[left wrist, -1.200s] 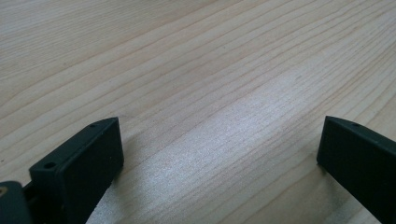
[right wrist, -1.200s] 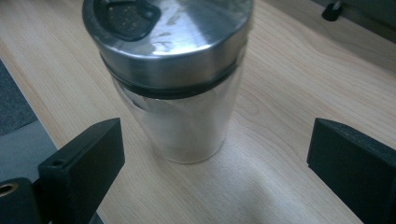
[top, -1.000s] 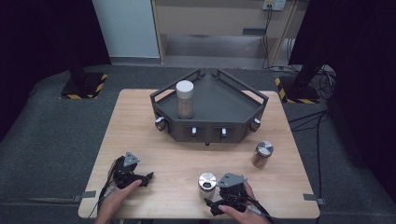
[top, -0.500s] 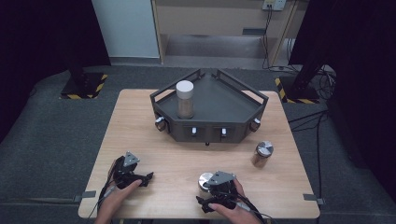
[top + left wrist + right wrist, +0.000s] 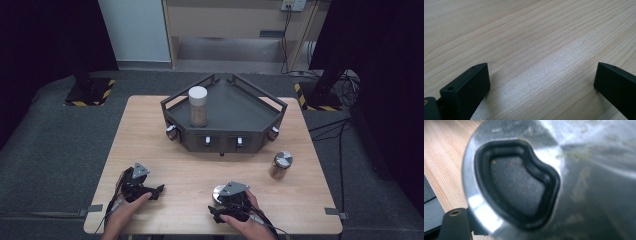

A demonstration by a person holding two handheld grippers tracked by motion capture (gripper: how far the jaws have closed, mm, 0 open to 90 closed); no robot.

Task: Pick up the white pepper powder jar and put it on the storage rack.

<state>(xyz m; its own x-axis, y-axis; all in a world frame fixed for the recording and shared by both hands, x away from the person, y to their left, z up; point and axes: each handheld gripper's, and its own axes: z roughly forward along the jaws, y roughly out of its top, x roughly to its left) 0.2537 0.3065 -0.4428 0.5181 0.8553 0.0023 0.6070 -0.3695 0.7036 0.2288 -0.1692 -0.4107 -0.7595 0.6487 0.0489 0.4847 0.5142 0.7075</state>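
A light wooden tabletop [image 5: 200, 165] held a dark grey tray [image 5: 240, 107] with low walls and many corners, set toward the far side. Inside the tray, near its left end, a clear jar [image 5: 198, 106] stood upright with a white lid and something brown inside. On the tabletop, just past the tray's right front corner, a small jar [image 5: 281, 165] with a shiny silver lid stood upright by itself. Near the front edge on the left, the left gripper [image 5: 155, 190] lay low over the bare wood in the person's left hand [image 5: 125, 200]. In the left gripper view its two black jaws were spread wide apart, with nothing but wood grain between them. Near the front edge on the right, the right gripper [image 5: 218, 216] sat in the right hand [image 5: 247, 220], right up against a round silver lid [image 5: 220, 191] on the tabletop. In the right gripper view the silver lid [image 5: 564, 170] was very close and blurry. It was shiny, with small tan specks on it and a black rubber ring [image 5: 516, 182] bent into a bean shape around a grey spot. One black jaw showed at the bottom left, touching the lid's rim; I could not tell if that gripper had closed on it.
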